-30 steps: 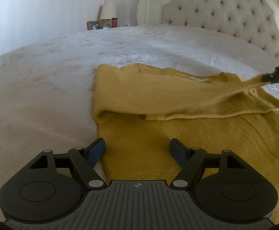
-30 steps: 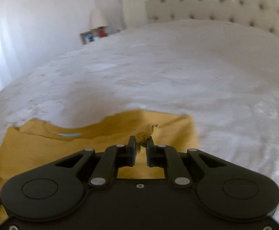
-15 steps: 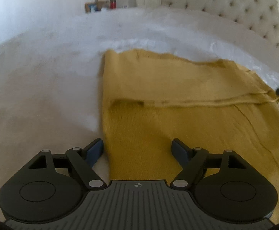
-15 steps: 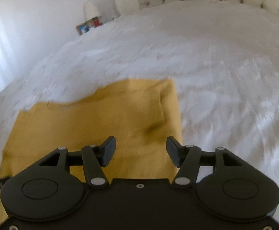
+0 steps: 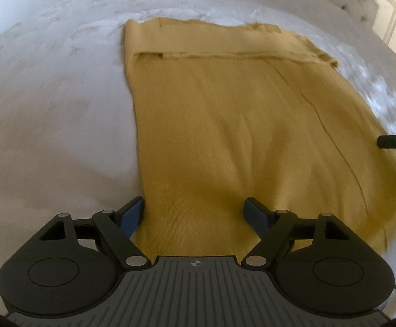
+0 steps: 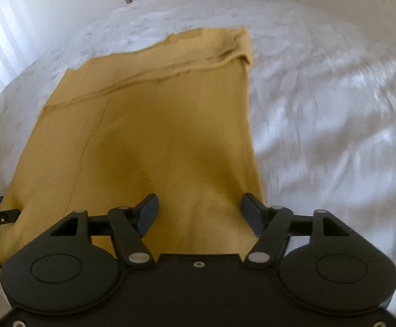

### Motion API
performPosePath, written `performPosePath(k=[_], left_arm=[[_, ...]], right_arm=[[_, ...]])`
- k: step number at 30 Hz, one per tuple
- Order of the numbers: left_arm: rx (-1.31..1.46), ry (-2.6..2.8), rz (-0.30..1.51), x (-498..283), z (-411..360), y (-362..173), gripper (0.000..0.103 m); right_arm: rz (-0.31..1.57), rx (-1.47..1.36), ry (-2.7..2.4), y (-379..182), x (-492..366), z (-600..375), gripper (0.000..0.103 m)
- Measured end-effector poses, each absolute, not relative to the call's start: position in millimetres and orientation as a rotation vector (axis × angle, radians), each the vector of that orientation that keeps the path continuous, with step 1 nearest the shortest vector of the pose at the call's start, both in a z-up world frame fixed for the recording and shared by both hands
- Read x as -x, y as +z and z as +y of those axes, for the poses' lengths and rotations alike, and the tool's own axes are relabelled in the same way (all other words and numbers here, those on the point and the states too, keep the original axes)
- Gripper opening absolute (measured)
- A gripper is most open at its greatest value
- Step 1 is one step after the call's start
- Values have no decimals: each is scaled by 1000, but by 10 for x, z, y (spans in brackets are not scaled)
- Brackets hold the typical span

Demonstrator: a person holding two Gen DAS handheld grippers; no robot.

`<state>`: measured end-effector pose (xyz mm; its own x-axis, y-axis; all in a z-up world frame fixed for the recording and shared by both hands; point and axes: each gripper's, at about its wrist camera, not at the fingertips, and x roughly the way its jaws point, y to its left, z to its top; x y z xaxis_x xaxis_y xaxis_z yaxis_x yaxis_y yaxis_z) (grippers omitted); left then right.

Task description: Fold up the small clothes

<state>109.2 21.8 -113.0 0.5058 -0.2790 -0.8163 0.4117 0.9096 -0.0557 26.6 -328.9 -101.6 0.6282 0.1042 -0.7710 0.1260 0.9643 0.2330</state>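
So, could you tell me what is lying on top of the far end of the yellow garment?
A folded-over flap of the yellow garment itself lies there. What it covers cannot be seen.

The left gripper (image 5: 195,209) hangs open-fingered over the near end of a mustard knit garment (image 5: 238,125) lying flat on a white bedspread (image 5: 51,103).
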Motion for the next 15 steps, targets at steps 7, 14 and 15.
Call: performPosePath(k=[7,14,15], left_arm=[[-163,-408,1001,-645,316,-1127,82],[-90,-405,1043,-398,471,-1094,82],[-67,-406,1047,-363,502,-1080,82]], right_arm=[[934,-315,-5,-1062,238,-3205,73],[935,-397,-2,-1026,516,-3298,73],[934,-403,0,-1016,552,-3304,73]])
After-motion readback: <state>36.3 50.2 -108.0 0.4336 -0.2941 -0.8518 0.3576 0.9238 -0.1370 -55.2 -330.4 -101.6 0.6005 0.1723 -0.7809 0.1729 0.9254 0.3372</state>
